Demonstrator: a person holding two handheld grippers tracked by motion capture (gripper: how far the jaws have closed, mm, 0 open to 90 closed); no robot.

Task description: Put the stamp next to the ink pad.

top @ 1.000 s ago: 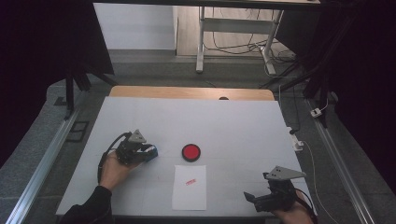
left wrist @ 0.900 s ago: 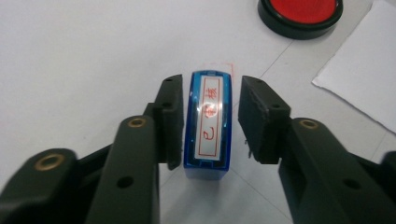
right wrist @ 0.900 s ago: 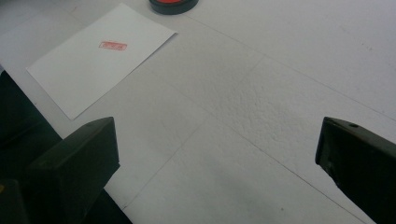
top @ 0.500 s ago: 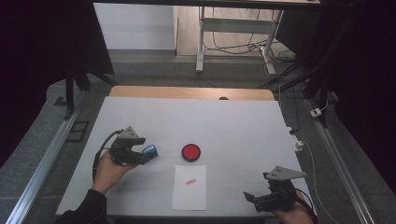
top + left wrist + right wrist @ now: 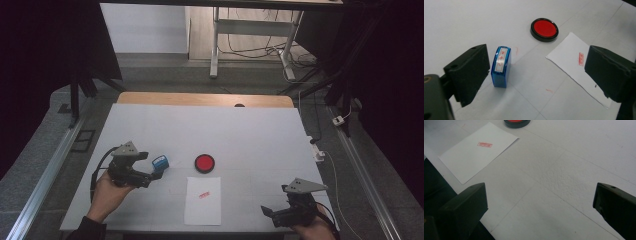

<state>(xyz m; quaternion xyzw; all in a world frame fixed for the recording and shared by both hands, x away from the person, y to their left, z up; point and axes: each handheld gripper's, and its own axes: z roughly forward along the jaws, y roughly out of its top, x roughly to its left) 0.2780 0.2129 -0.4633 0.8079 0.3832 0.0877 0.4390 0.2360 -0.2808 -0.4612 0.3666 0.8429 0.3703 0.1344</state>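
Note:
A blue stamp stands upright on the white table, left of a round red ink pad. My left gripper sits just left of the stamp, and its jaws have just been opening. In the left gripper view the stamp stands free beside the left jaw, with the jaws wide and not pressing it. A white sheet with a small red stamp mark lies in front of the pad. My right gripper rests open at the near right edge, its jaws over bare table.
The ink pad and the sheet lie beyond the left jaws. The right gripper view has the sheet and the pad's edge farther off. Faint red smudges mark the table near the stamp. The table's front edge runs close to both hands.
The left gripper has opened, let go of the blue stamp and drawn back to the left, leaving the stamp standing on the table. The right gripper has kept still.

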